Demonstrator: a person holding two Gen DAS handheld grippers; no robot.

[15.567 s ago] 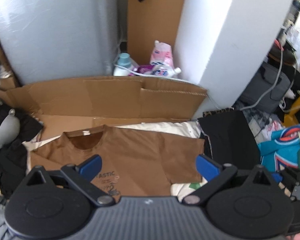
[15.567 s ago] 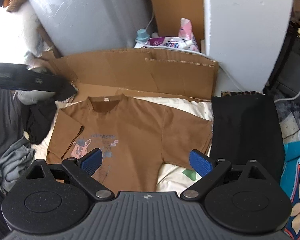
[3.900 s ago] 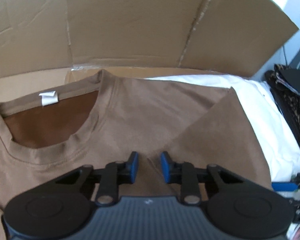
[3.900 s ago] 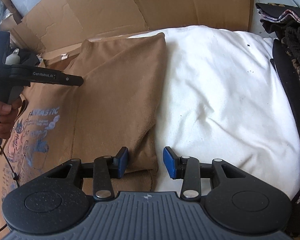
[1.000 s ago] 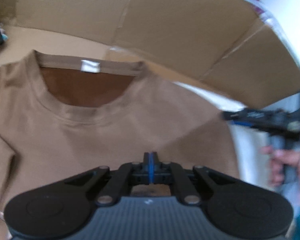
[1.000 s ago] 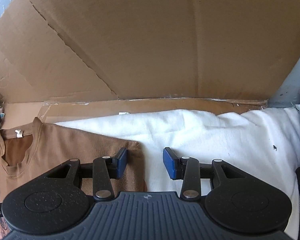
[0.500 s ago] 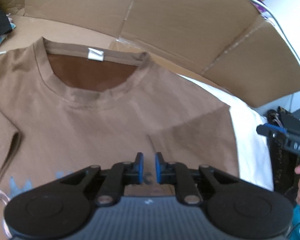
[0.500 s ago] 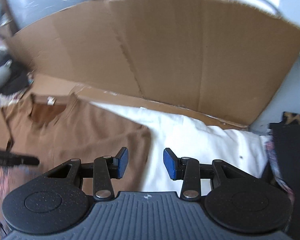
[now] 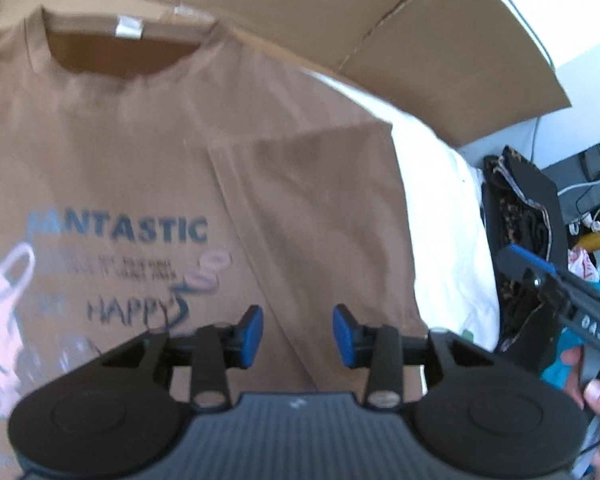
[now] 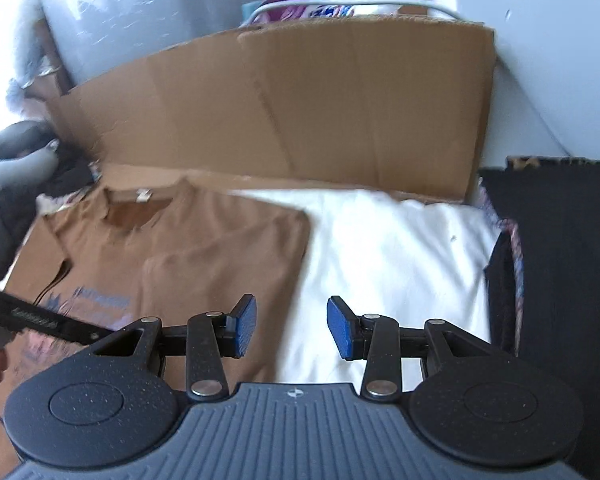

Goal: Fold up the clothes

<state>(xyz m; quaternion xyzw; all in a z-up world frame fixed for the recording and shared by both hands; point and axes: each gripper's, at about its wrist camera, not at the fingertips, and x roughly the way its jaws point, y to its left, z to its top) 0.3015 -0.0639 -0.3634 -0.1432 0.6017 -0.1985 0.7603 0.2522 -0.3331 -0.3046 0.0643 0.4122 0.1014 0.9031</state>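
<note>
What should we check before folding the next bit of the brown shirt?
1. Left gripper empty: ok, jaws open, nothing between them.
2. Right gripper empty: ok, open, above the edge where shirt meets white cloth.
3. Right side of the brown T-shirt folded in: ok, the folded panel lies flat over the chest, its edge straight.
4. Other sleeve folded: not ok, in the right wrist view it is spread out on the far side.
5. Collar flat: ok, the neck label shows.
6. Bottom hem tidy: cannot tell, the grippers hide it.
</note>
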